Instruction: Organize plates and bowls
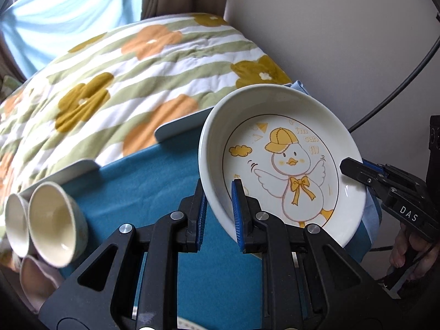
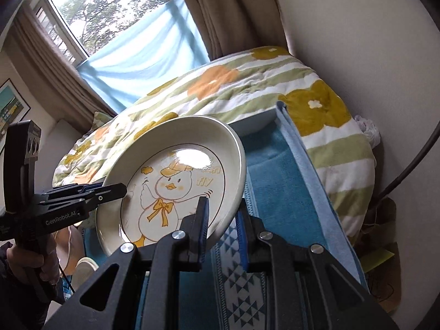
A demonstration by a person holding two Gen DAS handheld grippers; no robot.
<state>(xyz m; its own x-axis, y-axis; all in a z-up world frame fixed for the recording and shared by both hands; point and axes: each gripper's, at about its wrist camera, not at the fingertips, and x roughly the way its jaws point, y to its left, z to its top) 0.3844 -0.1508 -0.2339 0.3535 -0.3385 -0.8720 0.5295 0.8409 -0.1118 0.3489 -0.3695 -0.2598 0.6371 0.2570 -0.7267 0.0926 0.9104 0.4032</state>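
Note:
A white plate with a yellow duck print (image 1: 283, 162) is held tilted in the air above the blue-covered table (image 1: 154, 176). My left gripper (image 1: 218, 214) is shut on the plate's near rim. My right gripper (image 2: 222, 220) is shut on the opposite rim of the same plate (image 2: 176, 181). Each gripper shows in the other's view: the right gripper (image 1: 354, 169) at the plate's right edge, the left gripper (image 2: 110, 191) at its left edge. Two white bowls (image 1: 52, 225) lie on their sides at the table's left edge.
A bed with a green-striped flower quilt (image 1: 123, 77) lies behind the table. A white tray rim (image 1: 181, 126) sits at the table's far edge. A patterned blue cloth (image 2: 239, 288) covers the table below the right gripper. Wall and a cable (image 1: 398, 88) are on the right.

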